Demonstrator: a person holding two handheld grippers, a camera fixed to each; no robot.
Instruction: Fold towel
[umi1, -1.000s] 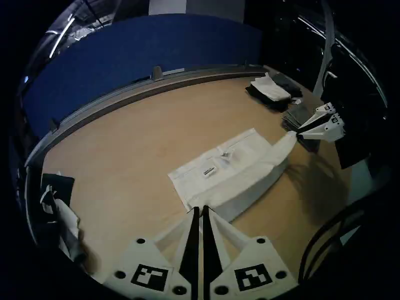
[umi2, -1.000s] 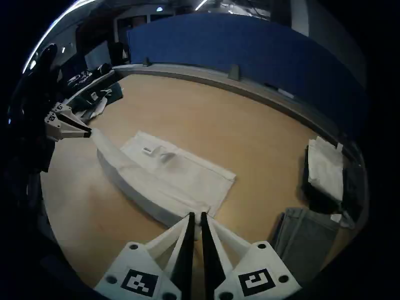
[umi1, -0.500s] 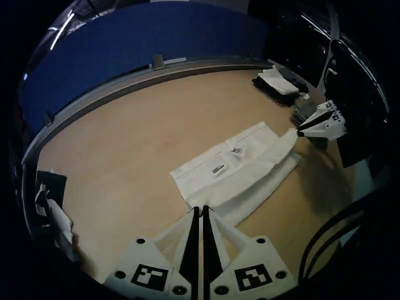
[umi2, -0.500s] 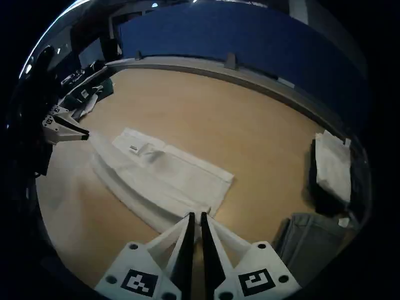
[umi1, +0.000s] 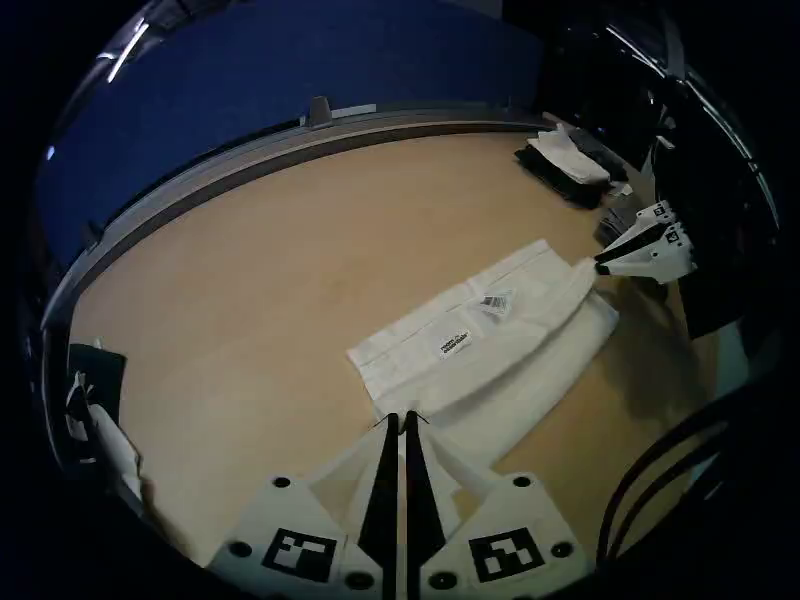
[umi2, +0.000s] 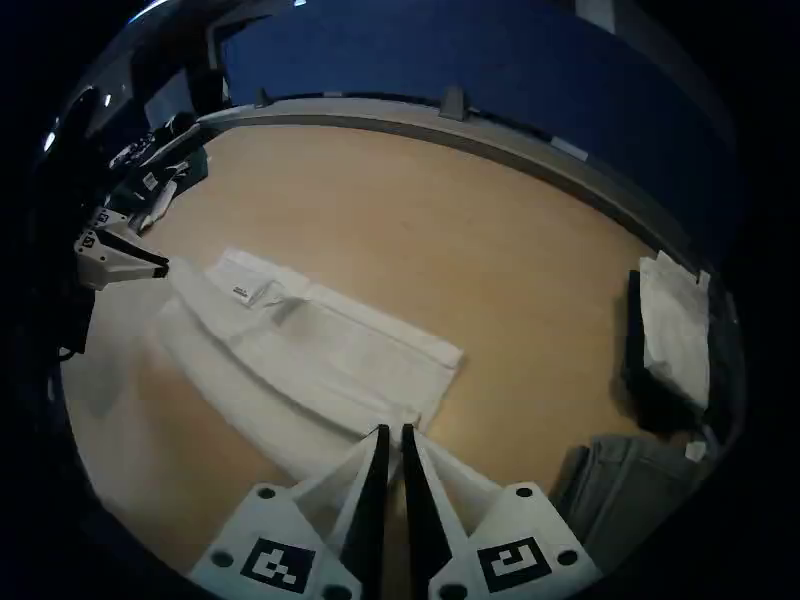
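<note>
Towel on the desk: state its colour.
The towel is plain white; the left gripper view shows it best.

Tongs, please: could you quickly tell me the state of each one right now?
Left tongs: shut on a corner of the white towel.
Right tongs: shut on the towel's other end.

I'm seeing the white cloth towel lying on the tan wooden table, the blue partition wall standing behind it.
</note>
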